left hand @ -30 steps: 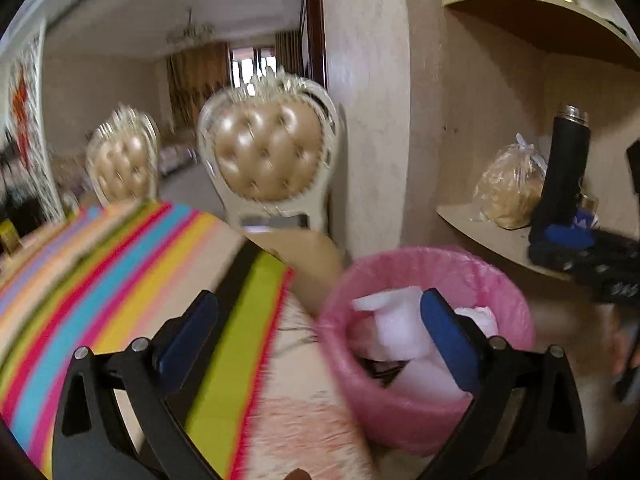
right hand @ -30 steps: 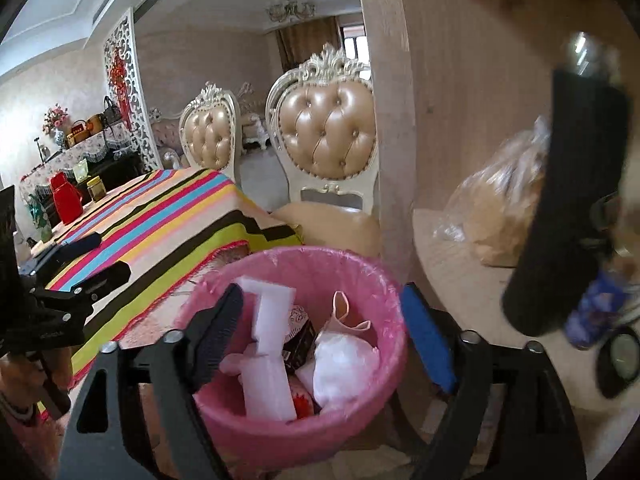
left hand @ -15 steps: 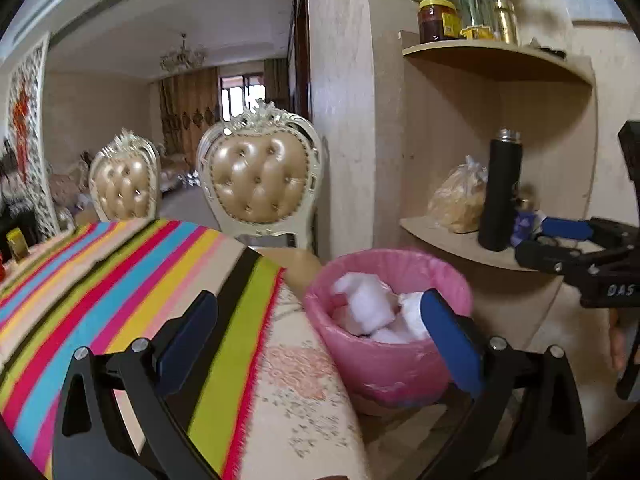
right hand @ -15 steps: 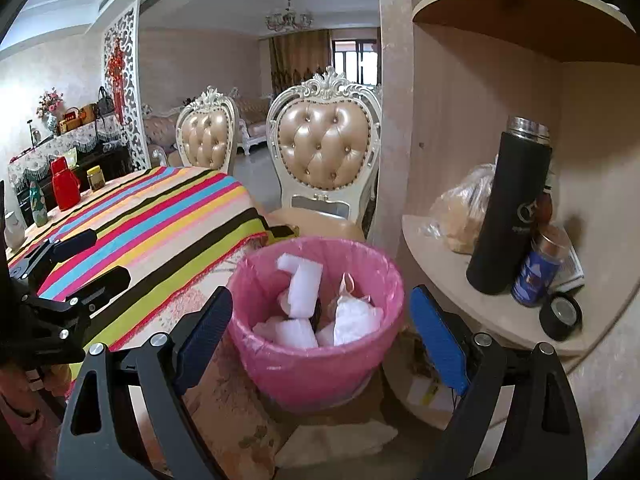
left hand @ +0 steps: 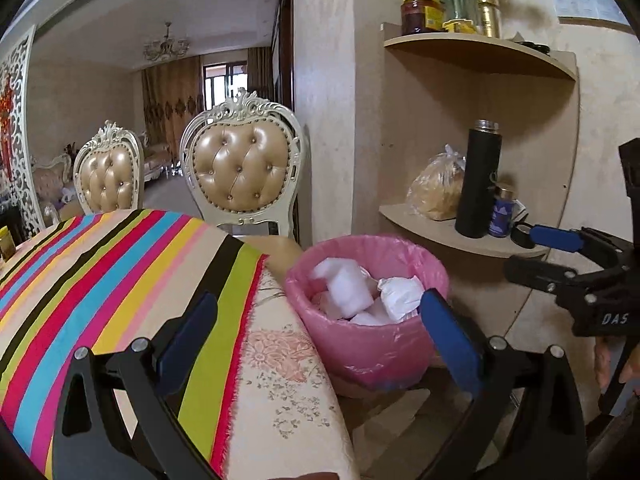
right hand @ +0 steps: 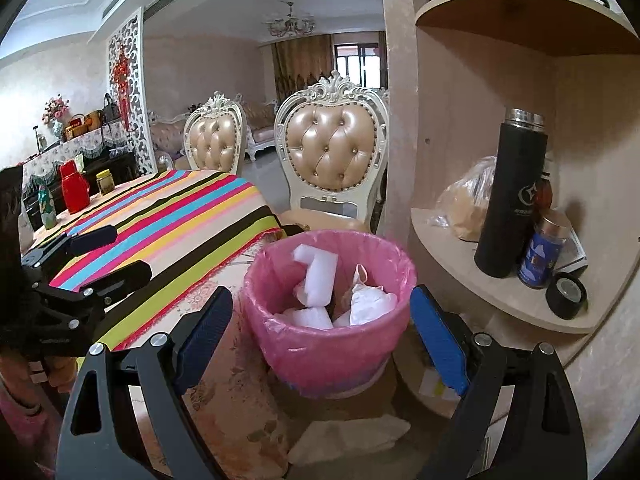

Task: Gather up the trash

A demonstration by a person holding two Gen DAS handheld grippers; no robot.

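A bin lined with a pink bag [left hand: 372,344] [right hand: 328,344] stands on the floor between the table corner and the corner shelf. It holds white foam blocks [right hand: 316,276] [left hand: 346,292] and crumpled white tissue [right hand: 370,306] [left hand: 400,296]. My left gripper [left hand: 320,336] is open and empty, above the table edge just left of the bin. My right gripper [right hand: 322,328] is open and empty, back from the bin and facing it. Each gripper shows in the other's view: the right one [left hand: 560,256] and the left one [right hand: 104,252].
A table with a striped cloth [left hand: 100,272] is on the left. A corner shelf [right hand: 500,288] holds a black flask [right hand: 512,196], a bread bag [right hand: 468,204], a blue jar and a tape roll. Two padded chairs [right hand: 332,152] stand behind. Crumpled paper [right hand: 352,436] lies on the floor before the bin.
Both grippers have pulled back and up from the bin, so it looks smaller and farther. Both stay open and empty.
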